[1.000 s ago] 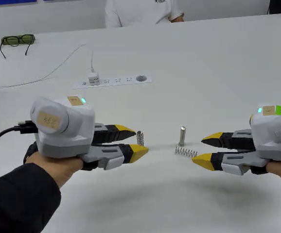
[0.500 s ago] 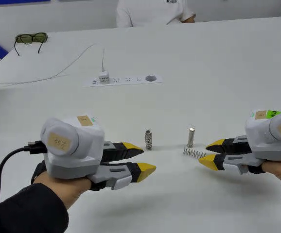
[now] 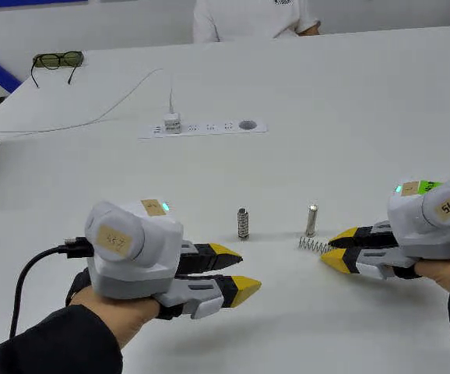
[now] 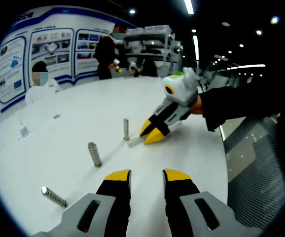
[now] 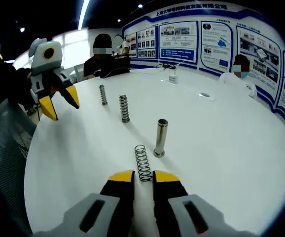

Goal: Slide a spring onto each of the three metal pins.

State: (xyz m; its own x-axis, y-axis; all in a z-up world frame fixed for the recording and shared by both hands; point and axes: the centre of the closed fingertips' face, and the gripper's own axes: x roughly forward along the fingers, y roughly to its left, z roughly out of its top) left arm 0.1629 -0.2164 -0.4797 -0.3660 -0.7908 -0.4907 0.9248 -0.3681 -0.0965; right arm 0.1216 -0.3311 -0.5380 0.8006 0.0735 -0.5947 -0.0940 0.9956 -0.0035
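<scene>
Tabletop [image 3: 349, 101] lies open all round my left gripper [image 3: 250, 270], jaws spread, and my right gripper [image 3: 326, 249], jaws parted at the loose coiled spring [image 5: 142, 162] lying beside a bare upright pin [image 5: 160, 137].

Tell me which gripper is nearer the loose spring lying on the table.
Right. The right gripper has its tips just at one end of the loose spring; the left gripper is well away on the other side, nearer the spring-covered pin.

The table [image 3: 365, 140] beyond the bare pin [image 3: 311, 220] lies open up to the power strip [image 3: 203, 126]. A loose spring [image 3: 313, 245] lies at this pin's foot, and a sprung pin [image 3: 243, 223] stands near its other side.
</scene>
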